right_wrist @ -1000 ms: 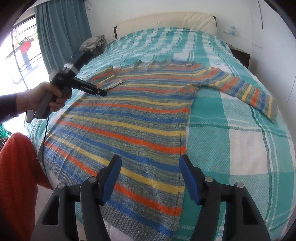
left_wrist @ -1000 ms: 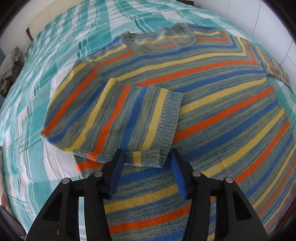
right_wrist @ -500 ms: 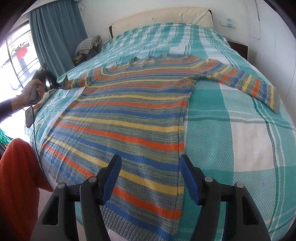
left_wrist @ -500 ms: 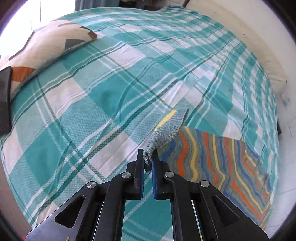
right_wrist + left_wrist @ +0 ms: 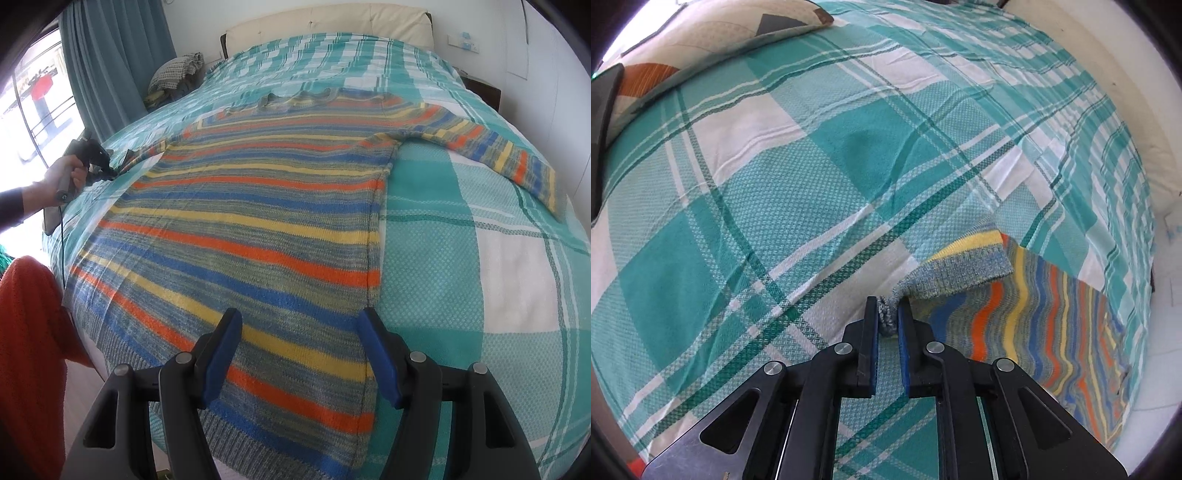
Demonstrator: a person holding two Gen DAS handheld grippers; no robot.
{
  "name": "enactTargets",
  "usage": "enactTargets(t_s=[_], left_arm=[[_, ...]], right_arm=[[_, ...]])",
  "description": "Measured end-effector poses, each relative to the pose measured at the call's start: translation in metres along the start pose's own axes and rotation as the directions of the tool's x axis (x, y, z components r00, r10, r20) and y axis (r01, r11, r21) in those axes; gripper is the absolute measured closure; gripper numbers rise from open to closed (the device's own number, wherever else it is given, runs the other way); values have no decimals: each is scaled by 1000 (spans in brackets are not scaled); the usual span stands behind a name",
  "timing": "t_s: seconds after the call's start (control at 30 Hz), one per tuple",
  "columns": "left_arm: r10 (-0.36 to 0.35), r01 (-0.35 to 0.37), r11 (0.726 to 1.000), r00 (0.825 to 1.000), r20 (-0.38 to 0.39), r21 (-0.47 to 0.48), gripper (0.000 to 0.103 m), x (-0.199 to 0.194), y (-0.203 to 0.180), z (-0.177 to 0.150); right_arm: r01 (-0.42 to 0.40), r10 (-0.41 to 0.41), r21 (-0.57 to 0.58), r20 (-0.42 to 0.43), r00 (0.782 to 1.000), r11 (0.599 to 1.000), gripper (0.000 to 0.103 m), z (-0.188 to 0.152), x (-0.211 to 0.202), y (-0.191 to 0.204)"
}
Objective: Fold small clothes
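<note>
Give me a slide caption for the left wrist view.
Left tool pinching the striped sweater's cuff over the teal plaid bedspread.

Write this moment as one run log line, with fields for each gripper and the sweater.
left gripper: shut on sleeve cuff | right gripper: open, above sweater hem | sweater: flat on bed, unfolded

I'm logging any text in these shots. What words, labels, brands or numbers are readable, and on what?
None can be read.
left hand-held gripper: any marking on its body is too small and blurred.
wall plate above the bed: blue marks, too small to read.
striped sweater: no label showing.
</note>
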State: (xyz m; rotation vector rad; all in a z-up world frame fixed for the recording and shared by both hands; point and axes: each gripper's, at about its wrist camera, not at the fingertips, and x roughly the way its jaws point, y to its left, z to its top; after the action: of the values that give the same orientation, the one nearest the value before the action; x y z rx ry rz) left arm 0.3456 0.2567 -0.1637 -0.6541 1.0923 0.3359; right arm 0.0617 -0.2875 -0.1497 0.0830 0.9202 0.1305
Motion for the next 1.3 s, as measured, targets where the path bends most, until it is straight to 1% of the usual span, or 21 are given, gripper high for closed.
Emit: enactTargets(t_s=[0.2, 0.3, 0.33, 0.4, 0.43, 0.47, 0.5, 0.53, 0.6, 0.63, 0.67, 0.7, 0.77, 0.83, 0.9, 0.97, 1.07, 1.13, 1.17, 1.2, 1.3], left_arm=[[93, -87, 993, 993, 69, -85, 92, -26, 37, 12], [57, -59, 998, 990, 129, 17, 91, -41, 20, 10], [27, -38, 996, 990, 135, 75, 87, -42, 8, 7], [-34, 10, 979, 993, 115, 205, 57, -40, -21, -1], [-44, 16, 963, 994, 99, 268, 50, -36, -36, -6], [-38, 9, 948, 996, 86, 318, 37, -31, -47, -11], [-10, -18, 933, 997, 76, 360, 30, -23, -56, -14], [41, -65, 923, 997, 71, 380, 30, -12, -60, -16], [165, -171, 927, 985, 48, 335, 31, 7, -47, -17], [172, -175, 944, 985, 35, 278, 31, 10, -34, -17], [131, -138, 965, 990, 44, 223, 31, 5, -21, -20], [115, -126, 972, 991, 64, 198, 32, -5, -13, -26], [106, -123, 967, 991, 85, 225, 29, -23, -9, -48], [36, -61, 955, 995, 90, 291, 22, -44, -11, -79], [-31, -8, 932, 994, 102, 361, 11, -60, -15, -113], [-56, -3, 901, 991, 121, 434, 11, -65, -23, -138], [-47, -34, 828, 991, 128, 560, 9, -51, -41, -159], [-3, -86, 790, 990, 143, 608, 8, -39, -45, -168], [14, -103, 778, 989, 147, 620, 3, -32, -43, -171], [20, -111, 776, 988, 151, 621, 0, -26, -40, -173], [-4, -85, 810, 988, 151, 581, 0, -25, -31, -174]], right_arm=[[-4, 4, -7, -1, 1000, 1000, 33, -1, 2, 1], [-8, 8, -3, 0, 1000, 1000, 32, -1, 3, 1], [-8, 8, -2, -2, 1000, 1000, 32, -1, 3, 1], [-4, 4, -6, -6, 1000, 1000, 31, -1, 5, 2], [0, 0, -10, -8, 1000, 1000, 30, -2, 6, 3], [4, -5, -15, -9, 1000, 1000, 30, -2, 7, 4], [11, -11, -21, -9, 1000, 1000, 29, -2, 7, 6], [16, -16, -27, -9, 1000, 1000, 29, -2, 8, 7], [25, -26, -36, -11, 1000, 999, 29, -3, 8, 8], [27, -28, -37, -12, 1000, 999, 29, -3, 8, 9], [27, -27, -35, -14, 1000, 999, 29, -2, 8, 8], [26, -27, -32, -14, 1000, 999, 29, -2, 6, 7], [42, -42, -29, 0, 999, 999, 29, 1, 0, 3], [109, -107, -30, 73, 992, 994, 29, 6, -18, -6], [188, -188, 10, 148, 971, 982, 29, 13, -36, -24], [237, -248, 83, 176, 953, 968, 23, 18, -44, -49], [264, -299, 217, 149, 943, 940, 23, 21, -43, -90], [280, -332, 291, 145, 932, 915, 23, 21, -44, -110], [295, -353, 319, 140, 925, 901, 23, 20, -44, -118], [305, -367, 341, 131, 921, 889, 23, 18, -42, -124], [322, -369, 390, 50, 928, 863, 21, 3, -27, -139]])
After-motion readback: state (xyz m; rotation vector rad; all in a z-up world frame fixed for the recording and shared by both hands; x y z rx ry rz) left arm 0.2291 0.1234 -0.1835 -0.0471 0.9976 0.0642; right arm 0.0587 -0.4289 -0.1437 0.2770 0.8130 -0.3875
